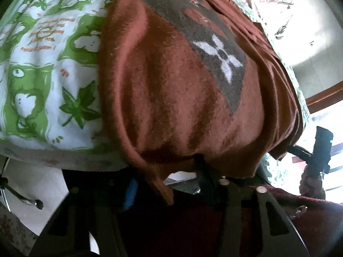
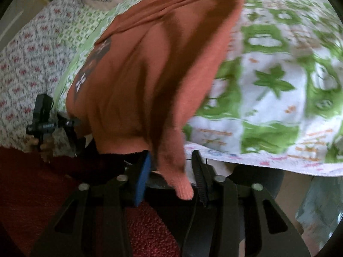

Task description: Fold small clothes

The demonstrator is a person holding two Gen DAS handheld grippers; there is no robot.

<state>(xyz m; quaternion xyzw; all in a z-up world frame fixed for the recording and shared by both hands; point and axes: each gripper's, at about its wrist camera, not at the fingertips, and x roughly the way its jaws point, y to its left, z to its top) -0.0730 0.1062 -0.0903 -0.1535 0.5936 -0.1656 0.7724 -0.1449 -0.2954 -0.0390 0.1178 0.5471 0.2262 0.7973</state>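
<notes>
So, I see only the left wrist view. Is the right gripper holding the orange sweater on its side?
Observer: Not yet. In the right wrist view a sleeve end of the sweater hangs between the fingers of the right gripper, with a gap beside the blue pad.
Operator: Does the other finger touch it?
Observer: The black ribbed finger stands close beside the sleeve end. I cannot tell if they touch.
Operator: What lies past the sweater there?
Observer: A sheet with small red motifs, next to the green-patterned blanket.
</notes>
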